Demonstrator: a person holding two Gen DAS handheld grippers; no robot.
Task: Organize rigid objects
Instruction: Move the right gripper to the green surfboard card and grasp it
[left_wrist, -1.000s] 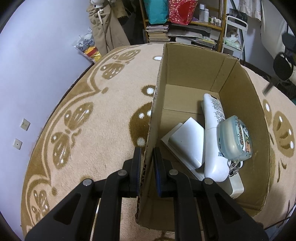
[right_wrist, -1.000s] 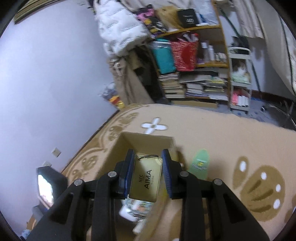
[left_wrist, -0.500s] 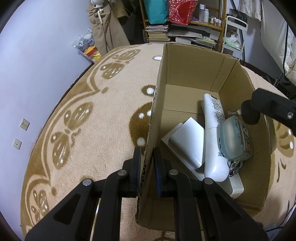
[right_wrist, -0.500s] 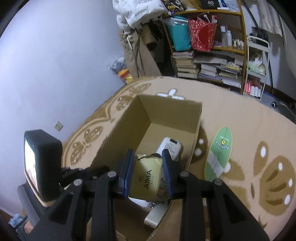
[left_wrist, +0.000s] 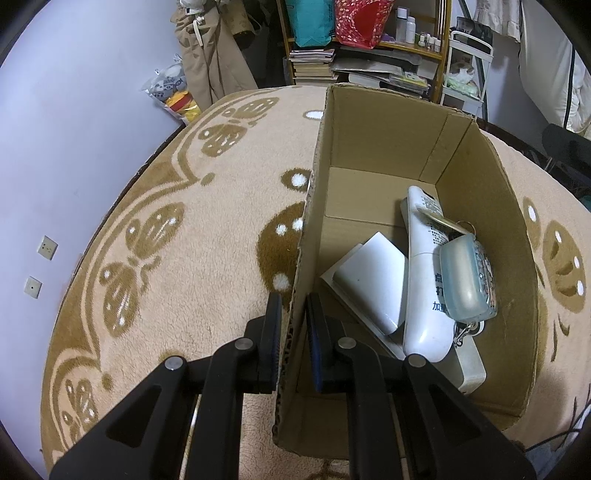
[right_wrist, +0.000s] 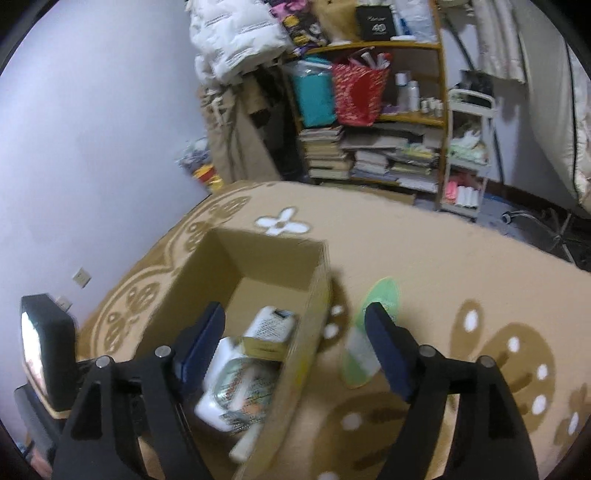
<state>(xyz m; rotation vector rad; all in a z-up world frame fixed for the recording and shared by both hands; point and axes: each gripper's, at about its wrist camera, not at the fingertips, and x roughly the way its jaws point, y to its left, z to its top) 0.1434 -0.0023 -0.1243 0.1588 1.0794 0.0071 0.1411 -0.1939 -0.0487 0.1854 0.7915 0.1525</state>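
Note:
An open cardboard box (left_wrist: 373, 136) stands on the carpet. My left gripper (left_wrist: 293, 325) is shut on its left wall. Inside lie a white remote (left_wrist: 424, 266), a pale blue case (left_wrist: 467, 280), a white flat box (left_wrist: 373, 280) and a gold tin (left_wrist: 441, 222) lying on the remote. In the right wrist view my right gripper (right_wrist: 295, 347) is open and empty above the box's (right_wrist: 266, 254) right wall; the gold tin (right_wrist: 264, 345) lies inside. A green oval object (right_wrist: 369, 332) lies on the carpet right of the box.
A beige patterned carpet (left_wrist: 166, 229) covers the floor. A purple wall (left_wrist: 74, 110) runs on the left. Cluttered shelves (right_wrist: 369, 110) and a white trolley (right_wrist: 467, 155) stand at the back. The left gripper's camera unit (right_wrist: 44, 350) shows at the lower left.
My right gripper opened and let go of the gold tin, which now lies in the box on the remote. It then rose and pulled back. The left gripper kept hold of the wall.

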